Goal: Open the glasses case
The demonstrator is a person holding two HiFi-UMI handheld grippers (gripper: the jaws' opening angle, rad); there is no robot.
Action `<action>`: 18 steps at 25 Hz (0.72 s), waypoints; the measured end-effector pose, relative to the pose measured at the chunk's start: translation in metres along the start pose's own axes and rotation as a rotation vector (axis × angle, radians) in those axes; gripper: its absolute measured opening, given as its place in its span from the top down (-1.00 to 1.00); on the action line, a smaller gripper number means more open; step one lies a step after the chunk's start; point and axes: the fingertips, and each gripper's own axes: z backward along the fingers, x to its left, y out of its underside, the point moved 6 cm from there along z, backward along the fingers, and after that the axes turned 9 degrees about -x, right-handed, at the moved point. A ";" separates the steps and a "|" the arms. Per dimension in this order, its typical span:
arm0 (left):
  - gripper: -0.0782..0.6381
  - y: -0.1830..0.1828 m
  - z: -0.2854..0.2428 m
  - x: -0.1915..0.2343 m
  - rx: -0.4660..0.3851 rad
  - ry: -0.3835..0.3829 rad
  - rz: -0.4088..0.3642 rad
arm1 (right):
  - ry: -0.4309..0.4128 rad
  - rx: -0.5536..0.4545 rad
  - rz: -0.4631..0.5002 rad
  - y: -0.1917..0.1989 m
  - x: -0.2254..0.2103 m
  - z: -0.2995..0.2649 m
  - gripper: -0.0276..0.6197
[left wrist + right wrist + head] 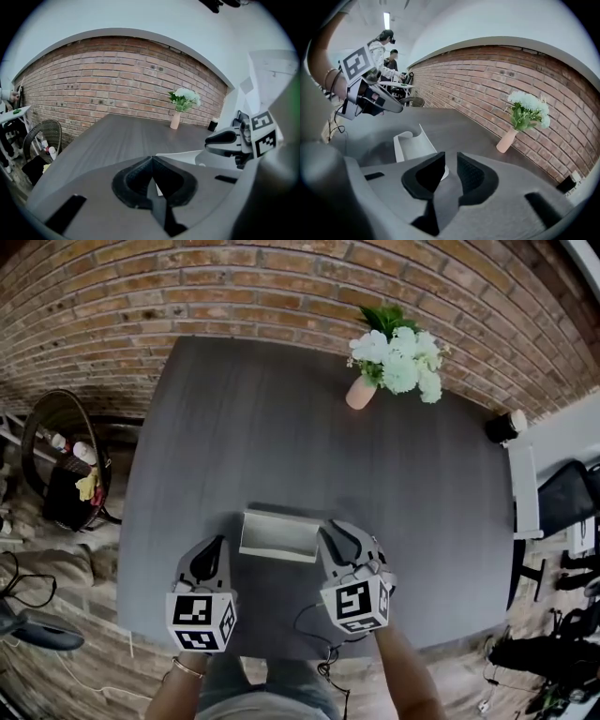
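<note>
A white glasses case (278, 535) lies open near the front of the dark grey table (281, 427), with its lid standing up. My left gripper (217, 542) hovers just left of the case; in the left gripper view its pads (140, 176) meet, with nothing between them, and the case (180, 155) shows just beyond. My right gripper (333, 532) hovers at the case's right end. In the right gripper view its jaws (450, 161) stand slightly apart and empty, the case (410, 145) lies past them, and the left gripper (389, 105) hangs above the case.
A pink vase of white flowers (361, 390) stands at the table's far right, near a brick wall (234, 287). A small black object (506, 426) sits at the right edge. A wicker chair (66, 460) is on the left, a black chair (567, 493) on the right. People (389, 51) stand far off.
</note>
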 end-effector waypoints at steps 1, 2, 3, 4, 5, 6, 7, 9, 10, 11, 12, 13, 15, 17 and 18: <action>0.79 -0.002 0.000 -0.001 -0.001 0.004 -0.001 | 0.004 0.001 -0.004 -0.001 -0.001 0.001 0.65; 0.79 -0.005 0.000 -0.002 -0.001 0.009 -0.002 | 0.011 0.001 -0.009 -0.001 -0.003 0.002 0.65; 0.79 -0.007 0.000 -0.004 -0.002 0.016 -0.004 | 0.019 0.000 -0.016 -0.002 -0.004 0.003 0.65; 0.79 -0.010 0.000 -0.005 -0.003 0.023 -0.007 | 0.029 -0.001 -0.025 -0.003 -0.005 0.005 0.65; 0.79 -0.014 0.000 -0.007 -0.005 0.031 -0.010 | 0.040 -0.003 -0.036 -0.004 -0.007 0.007 0.66; 0.79 -0.018 0.000 -0.008 -0.008 0.039 -0.016 | 0.052 -0.006 -0.047 -0.006 -0.008 0.008 0.66; 0.79 -0.023 0.000 -0.009 -0.014 0.047 -0.022 | 0.066 -0.010 -0.057 -0.009 -0.010 0.010 0.66; 0.79 -0.033 0.000 -0.010 -0.030 0.061 -0.036 | 0.100 -0.024 -0.080 -0.017 -0.014 0.015 0.67; 0.79 -0.039 0.001 -0.010 -0.038 0.066 -0.041 | 0.120 -0.035 -0.101 -0.021 -0.017 0.018 0.68; 0.79 -0.043 0.002 -0.010 -0.048 0.071 -0.045 | 0.142 -0.050 -0.132 -0.025 -0.019 0.023 0.69; 0.79 -0.049 0.003 -0.010 -0.059 0.074 -0.049 | 0.165 -0.068 -0.171 -0.028 -0.022 0.028 0.72; 0.79 -0.054 0.004 -0.010 -0.071 0.076 -0.053 | 0.192 -0.087 -0.212 -0.032 -0.025 0.034 0.73; 0.79 -0.067 0.008 -0.009 -0.100 0.079 -0.062 | 0.250 -0.124 -0.276 -0.042 -0.033 0.049 0.79; 0.79 -0.083 0.012 -0.008 -0.134 0.082 -0.073 | 0.313 -0.162 -0.307 -0.053 -0.041 0.067 0.86; 0.79 -0.092 0.013 -0.007 -0.153 0.085 -0.078 | 0.346 -0.178 -0.315 -0.057 -0.044 0.077 0.88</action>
